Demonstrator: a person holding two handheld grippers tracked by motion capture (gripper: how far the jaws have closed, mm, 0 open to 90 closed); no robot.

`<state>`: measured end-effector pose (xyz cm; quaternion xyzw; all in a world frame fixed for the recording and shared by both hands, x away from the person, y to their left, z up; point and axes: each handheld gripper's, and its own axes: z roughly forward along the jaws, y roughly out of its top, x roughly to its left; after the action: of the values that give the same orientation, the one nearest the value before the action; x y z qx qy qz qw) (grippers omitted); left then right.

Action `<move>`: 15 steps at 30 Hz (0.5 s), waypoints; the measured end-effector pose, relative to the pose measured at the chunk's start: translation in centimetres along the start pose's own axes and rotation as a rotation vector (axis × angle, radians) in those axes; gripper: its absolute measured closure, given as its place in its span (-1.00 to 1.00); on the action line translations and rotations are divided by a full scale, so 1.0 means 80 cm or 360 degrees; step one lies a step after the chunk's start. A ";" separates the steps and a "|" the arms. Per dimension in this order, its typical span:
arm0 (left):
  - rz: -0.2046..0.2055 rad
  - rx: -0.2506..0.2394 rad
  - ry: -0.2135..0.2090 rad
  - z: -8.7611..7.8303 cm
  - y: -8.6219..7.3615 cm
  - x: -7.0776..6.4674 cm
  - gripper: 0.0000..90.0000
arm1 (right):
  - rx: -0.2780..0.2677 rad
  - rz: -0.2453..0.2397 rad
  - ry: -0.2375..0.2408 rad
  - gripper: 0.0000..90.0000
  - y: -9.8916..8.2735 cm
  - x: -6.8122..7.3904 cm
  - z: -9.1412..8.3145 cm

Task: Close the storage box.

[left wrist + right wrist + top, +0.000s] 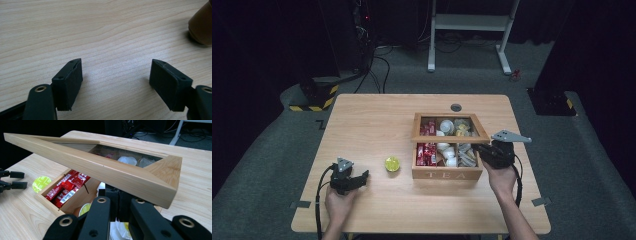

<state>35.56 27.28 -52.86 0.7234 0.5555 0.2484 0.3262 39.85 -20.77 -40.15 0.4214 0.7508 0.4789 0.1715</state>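
A wooden tea box [447, 174] marked TEA stands right of the table's middle. Its glass-paned lid [450, 136] is raised at a slant. My right gripper [482, 150] is at the box's right front, and in the right gripper view its jaws [118, 192] are shut, with their tips tucked under the front rail of the lid [100, 170]. Red sachets [66, 186] and white cups lie inside. My left gripper [364, 175] rests open on the table at the front left, nothing between its pads [116, 62]. A yellow-green capsule [392, 163] sits between it and the box.
The wooden table [377, 120] has a round cable hole [456, 107] behind the box. A brown rounded object [201, 27] stands just ahead and to the right of the left jaws. Beyond the table are a white desk frame [469, 22] and cables on grey floor.
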 end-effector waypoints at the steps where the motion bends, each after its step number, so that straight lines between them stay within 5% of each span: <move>1: 0.0000 0.0000 0.0000 0.000 0.000 0.000 -0.40 | 0.0001 0.0003 -0.0001 0.98 -0.001 0.000 0.000; 15: 0.0002 0.0001 -0.0001 0.000 0.000 0.000 -0.40 | 0.0002 0.0028 0.0011 0.98 -0.013 0.001 0.000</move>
<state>35.55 27.28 -52.85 0.7239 0.5550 0.2481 0.3261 39.35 -20.87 -41.02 0.4265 0.7479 0.4813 0.1645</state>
